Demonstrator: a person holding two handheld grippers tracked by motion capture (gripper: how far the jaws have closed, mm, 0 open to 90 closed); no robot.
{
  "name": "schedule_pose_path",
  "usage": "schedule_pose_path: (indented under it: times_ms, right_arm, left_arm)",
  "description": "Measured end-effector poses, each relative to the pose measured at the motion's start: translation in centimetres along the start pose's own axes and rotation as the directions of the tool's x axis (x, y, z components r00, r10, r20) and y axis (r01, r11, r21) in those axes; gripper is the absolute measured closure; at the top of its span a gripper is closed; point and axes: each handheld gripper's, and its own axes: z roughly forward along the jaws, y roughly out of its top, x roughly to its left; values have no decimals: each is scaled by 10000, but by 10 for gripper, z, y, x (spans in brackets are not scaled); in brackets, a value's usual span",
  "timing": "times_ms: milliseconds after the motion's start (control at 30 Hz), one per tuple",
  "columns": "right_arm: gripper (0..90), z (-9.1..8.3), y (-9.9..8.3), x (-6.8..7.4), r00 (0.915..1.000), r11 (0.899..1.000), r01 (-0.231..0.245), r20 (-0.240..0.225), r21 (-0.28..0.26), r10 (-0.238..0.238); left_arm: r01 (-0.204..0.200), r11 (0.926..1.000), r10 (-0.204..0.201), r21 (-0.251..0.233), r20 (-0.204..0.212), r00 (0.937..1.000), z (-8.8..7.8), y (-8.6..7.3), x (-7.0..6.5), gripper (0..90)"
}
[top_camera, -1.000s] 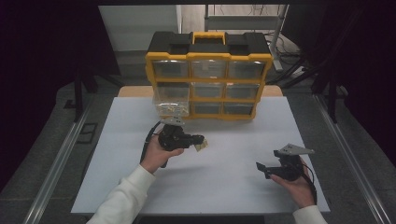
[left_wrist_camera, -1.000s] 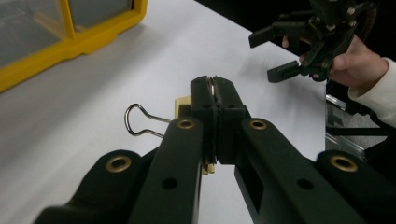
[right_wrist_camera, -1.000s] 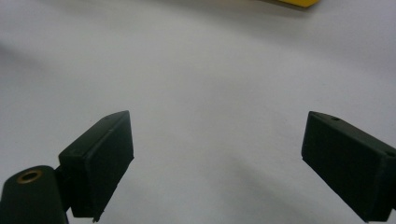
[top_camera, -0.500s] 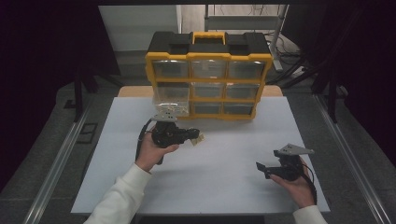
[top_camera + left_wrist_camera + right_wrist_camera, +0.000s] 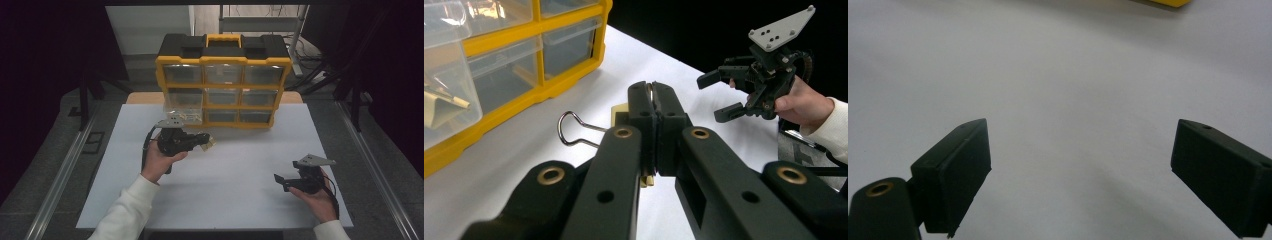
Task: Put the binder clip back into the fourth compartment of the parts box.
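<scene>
Binder clip [image 5: 621, 117] sits pinched in your left hand-held gripper [image 5: 655, 97], held above the counter [image 5: 240, 165] just before the pulled-out clear drawer [image 5: 184, 106], likely its destination. Your right hand-held gripper [image 5: 281, 181] waits spread, well apart.

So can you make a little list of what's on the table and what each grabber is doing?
left gripper: shut on binder clip, held above the table
right gripper: open, holding nothing, low over the table
organiser: yellow and black, at the far edge, clear drawers
pulled-out drawer: left column, near the left gripper
in that drawer: another clip
</scene>
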Motion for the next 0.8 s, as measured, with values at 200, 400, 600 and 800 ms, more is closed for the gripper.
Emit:
schedule_pose_path:
  times_ms: [200, 400, 600, 800]
  right_arm:
    - [95, 0, 0, 0, 10000, 10000, -4, -27, -3, 4]
    - [95, 0, 0, 0, 10000, 10000, 4, -16, 8, -4]
    - [95, 0, 0, 0, 10000, 10000, 16, -16, 22, -16]
    - [95, 0, 0, 0, 10000, 10000, -10, -19, 9, 10]
  left_arm:
    - [-55, 9993, 51, -367, -113, 9999, -8, 4, -1, 887]
    - [-127, 9985, 119, -535, -151, 9998, -10, 6, -4, 887]
    - [-135, 9961, 115, -869, -233, 9997, -16, 8, -6, 887]
    - [-124, 9927, 91, -1200, -273, 9996, -21, 11, -7, 887]
